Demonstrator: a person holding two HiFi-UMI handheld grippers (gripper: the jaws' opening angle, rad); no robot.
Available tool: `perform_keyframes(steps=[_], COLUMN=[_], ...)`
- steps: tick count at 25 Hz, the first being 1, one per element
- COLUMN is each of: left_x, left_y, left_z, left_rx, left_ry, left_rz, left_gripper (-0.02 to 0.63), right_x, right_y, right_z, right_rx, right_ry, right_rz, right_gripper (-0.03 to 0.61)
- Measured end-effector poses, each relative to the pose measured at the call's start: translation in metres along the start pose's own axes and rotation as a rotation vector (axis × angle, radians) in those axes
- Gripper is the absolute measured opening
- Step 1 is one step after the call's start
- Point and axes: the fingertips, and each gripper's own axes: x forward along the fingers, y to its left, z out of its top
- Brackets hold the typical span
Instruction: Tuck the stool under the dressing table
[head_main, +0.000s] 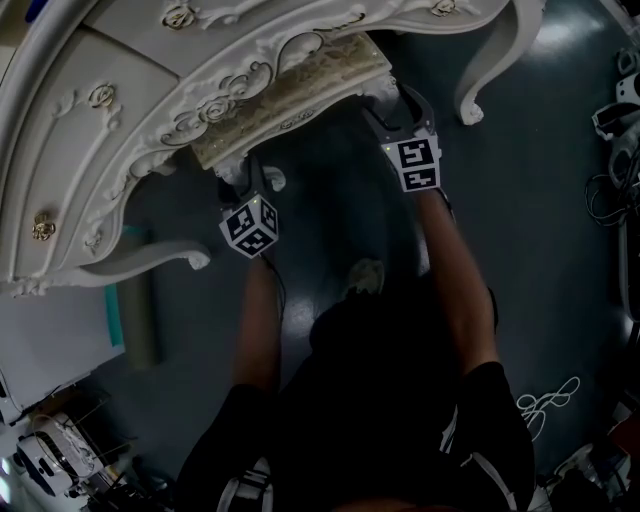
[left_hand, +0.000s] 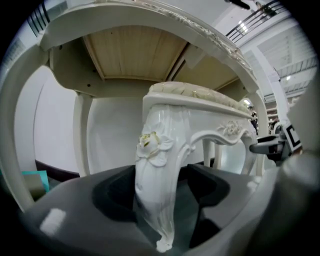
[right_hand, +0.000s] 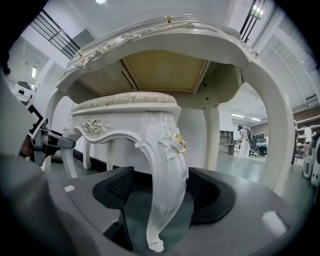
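Observation:
A white carved stool with a cream cushion (head_main: 300, 85) stands mostly under the ornate white dressing table (head_main: 150, 100); only its near edge shows in the head view. My left gripper (head_main: 243, 175) is at the stool's near left leg (left_hand: 155, 185). That leg stands between the left gripper's (left_hand: 160, 192) open jaws, with a gap on the right side. My right gripper (head_main: 392, 100) is at the near right leg (right_hand: 167, 180), which stands between the right gripper's (right_hand: 162, 192) open jaws, with a gap on the left. The other gripper shows at the edge of each gripper view.
A curved leg of the dressing table (head_main: 490, 60) stands to the right of the stool, another (head_main: 150, 262) to the left. A grey roll with a teal end (head_main: 140, 310) lies on the dark floor at the left. Equipment and cables (head_main: 620, 130) crowd the right edge. The person's foot (head_main: 365, 275) is behind the grippers.

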Motion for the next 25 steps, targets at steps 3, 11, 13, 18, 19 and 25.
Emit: perform_keyframes(steps=[3,11,13,18,19,25], left_x=[-0.006,-0.032,-0.041,-0.066,-0.069,-0.086], left_y=[0.002,-0.004,-0.007,-0.021,-0.024,-0.032], left_z=[0.001,0.003,0.003,0.005,0.009,0.042], left_rx=[-0.010,-0.012,-0.008,0.013,0.015,-0.019], left_ry=[-0.002,0.026,0.053,0.143,0.158,0.225], left_rz=[0.026,0.056,0.056,0.062,0.057,0.002], left_gripper=[0.313,0.307,0.307,0.142,0.102,0.009], right_x=[-0.011,-0.040,-0.047,-0.064,-0.067,-0.086], right_y=[0.002,0.003,0.007,0.022,0.026,0.037], right_z=[0.001,-0.004,-0.005,-0.001,0.001,0.014], right_rx=[0.004,0.035,0.054,0.091,0.104,0.183], right_ry=[-0.004,0.046,0.067,0.142,0.158,0.271], right_rz=[-0.004,-0.027,-0.024,0.003,0.008,-0.005], right_gripper=[0.337,0.316,0.307,0.234,0.204,0.030])
